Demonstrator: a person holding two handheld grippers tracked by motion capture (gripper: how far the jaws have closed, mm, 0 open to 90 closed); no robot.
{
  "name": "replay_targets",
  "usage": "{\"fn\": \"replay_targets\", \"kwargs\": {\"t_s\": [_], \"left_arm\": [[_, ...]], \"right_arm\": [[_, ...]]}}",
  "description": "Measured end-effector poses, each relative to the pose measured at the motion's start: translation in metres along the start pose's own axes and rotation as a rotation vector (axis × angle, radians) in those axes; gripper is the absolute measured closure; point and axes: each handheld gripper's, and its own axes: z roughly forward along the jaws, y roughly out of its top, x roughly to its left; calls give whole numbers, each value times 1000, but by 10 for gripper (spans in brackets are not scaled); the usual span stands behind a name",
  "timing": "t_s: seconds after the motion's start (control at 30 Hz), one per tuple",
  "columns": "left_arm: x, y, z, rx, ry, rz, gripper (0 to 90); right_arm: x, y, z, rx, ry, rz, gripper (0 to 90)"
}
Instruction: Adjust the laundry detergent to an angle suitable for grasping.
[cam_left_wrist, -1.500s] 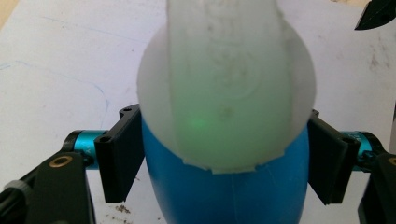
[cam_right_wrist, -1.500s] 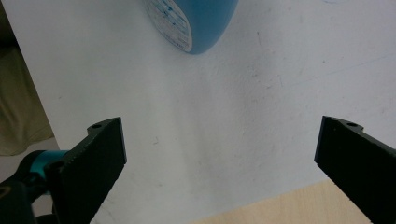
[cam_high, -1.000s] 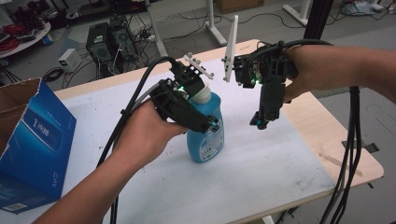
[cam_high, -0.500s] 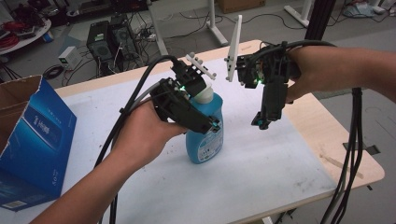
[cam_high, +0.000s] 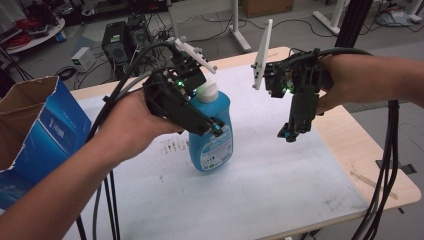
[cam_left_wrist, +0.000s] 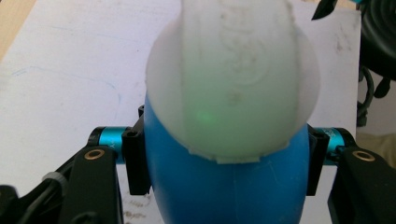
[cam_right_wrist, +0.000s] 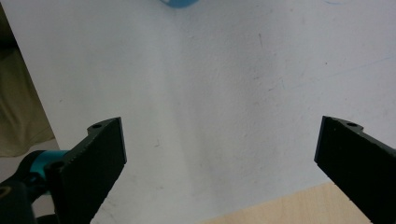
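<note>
Blue bottle (cam_high: 211, 137) upright in left tool (cam_left_wrist: 224, 158)

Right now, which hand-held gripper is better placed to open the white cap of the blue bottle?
The right hand-held gripper: its jaws are open and empty beside the blue bottle. The left hand-held gripper is shut on the bottle, below the white cap, steadying it.

Left forearm enters from the near left and angles toward the table's centre. The left hand (cam_high: 127, 125) grips the left gripper (cam_high: 216, 129), which is tilted forward and down, its jaws clamped on either side of a blue bottle (cam_high: 211, 135). Right forearm comes in from the right edge, roughly level. The right hand (cam_high: 340, 80) holds the right gripper (cam_high: 289, 134) pointing downward above the table, jaws spread wide apart and holding nothing.
</note>
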Motion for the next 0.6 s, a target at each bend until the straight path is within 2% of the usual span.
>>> {"fn": "replay_targets", "kwargs": {"t_s": [0.03,0.27,0.4,0.43,0.53,0.6], "left_arm": [[2,-1,-3,7,-4,16,379],[11,-10,-16,14,-11,32,379],[20,-17,-26,-1,-39,52,379],[23,-20,-30,-8,-63,80,379],[26,-24,-34,-9,-83,110,379],[27,-25,-35,-5,-89,115,379]], "right_arm": [[0,1,0,3,1,-4,12],[2,7,0,13,1,-6,12],[2,10,-1,16,1,-6,12],[3,11,-2,15,-1,-9,12],[3,13,-2,20,-1,-8,12],[3,14,-2,20,-3,-5,12]]}}
